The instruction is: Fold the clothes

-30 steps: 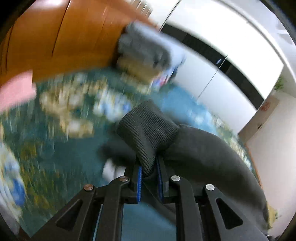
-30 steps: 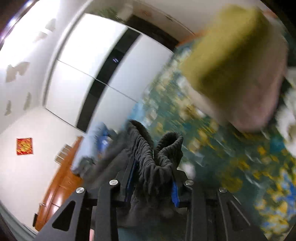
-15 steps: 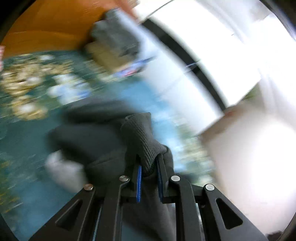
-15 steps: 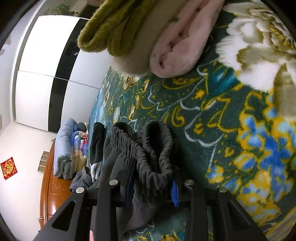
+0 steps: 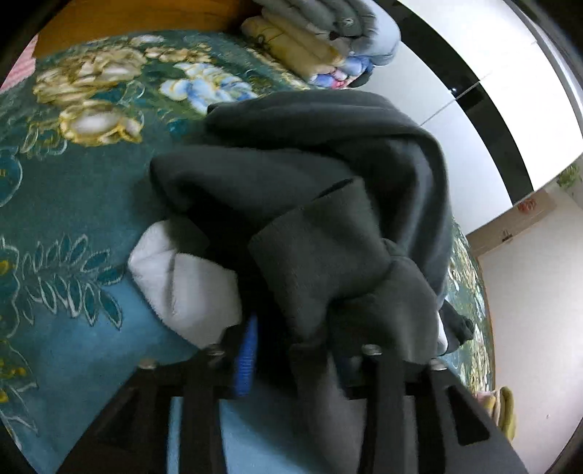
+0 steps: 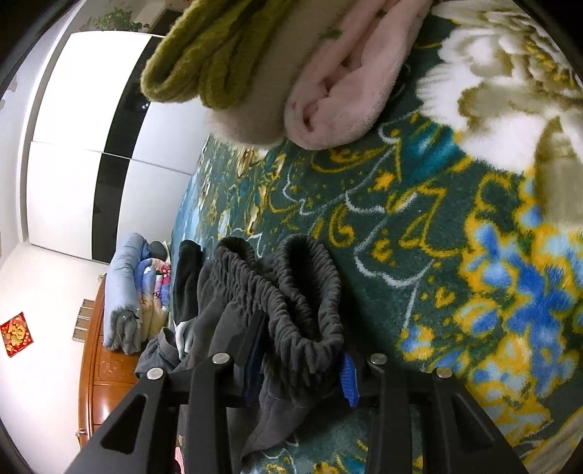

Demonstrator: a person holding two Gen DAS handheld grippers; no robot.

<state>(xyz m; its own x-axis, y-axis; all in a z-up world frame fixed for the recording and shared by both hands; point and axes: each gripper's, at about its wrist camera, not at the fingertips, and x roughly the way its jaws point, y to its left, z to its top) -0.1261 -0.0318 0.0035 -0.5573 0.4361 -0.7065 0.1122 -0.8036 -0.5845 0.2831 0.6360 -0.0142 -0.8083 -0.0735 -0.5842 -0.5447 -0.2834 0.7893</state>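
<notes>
Dark grey fleece trousers [image 5: 328,175] lie bunched on a teal floral blanket [image 5: 73,189], their white lining [image 5: 182,284] turned out at the left. My left gripper [image 5: 295,350] is shut on a ribbed cuff [image 5: 320,255] of the trousers. My right gripper [image 6: 298,361] is shut on the gathered elastic waistband [image 6: 306,291], held just above the blanket [image 6: 455,237]. The rest of the trousers [image 6: 189,291] trails back to the left.
A stack of folded green, beige and pink fleece clothes [image 6: 291,73] lies ahead of the right gripper. Folded quilts [image 5: 328,40] are piled against a wooden headboard [image 5: 127,18]. A white and black wardrobe [image 6: 91,146] stands beyond the bed.
The left gripper has swung down and over the trousers with the cuff still in it. The right gripper has lowered toward the blanket near the folded stack and now holds steady.
</notes>
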